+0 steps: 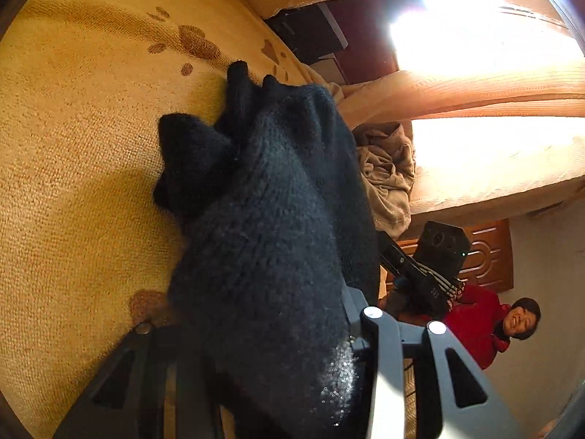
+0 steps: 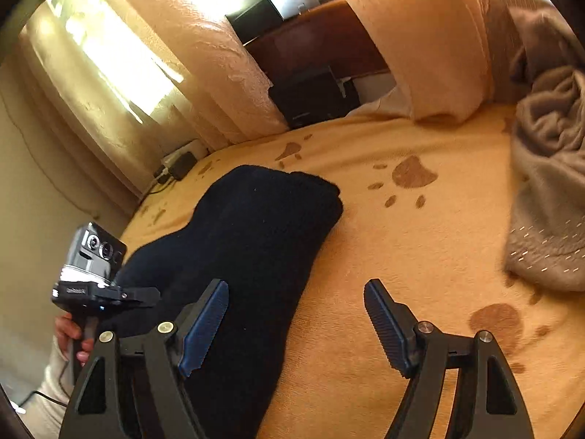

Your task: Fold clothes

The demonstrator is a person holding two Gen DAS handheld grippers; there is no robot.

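Observation:
A black knit garment (image 1: 270, 212) lies folded in a thick bundle on the yellow bed cover (image 1: 73, 168) with brown paw prints. My left gripper (image 1: 263, 292) is shut on the near end of it, and the wool bulges over the fingers and hides their tips. In the right wrist view the same garment (image 2: 256, 226) stretches from the lower left toward the middle of the bed, with the left gripper (image 2: 146, 294) biting into its left edge. My right gripper (image 2: 296, 314) stands open above the cover, its left pad over the garment's edge, nothing pressed between the pads.
A crumpled grey blanket (image 2: 544, 190) lies at the bed's right side. Curtains (image 2: 226, 58) and dark wooden furniture (image 2: 314, 55) stand behind the bed. A power strip (image 2: 179, 164) sits by the far-left corner. A person in a red top (image 1: 479, 329) is nearby.

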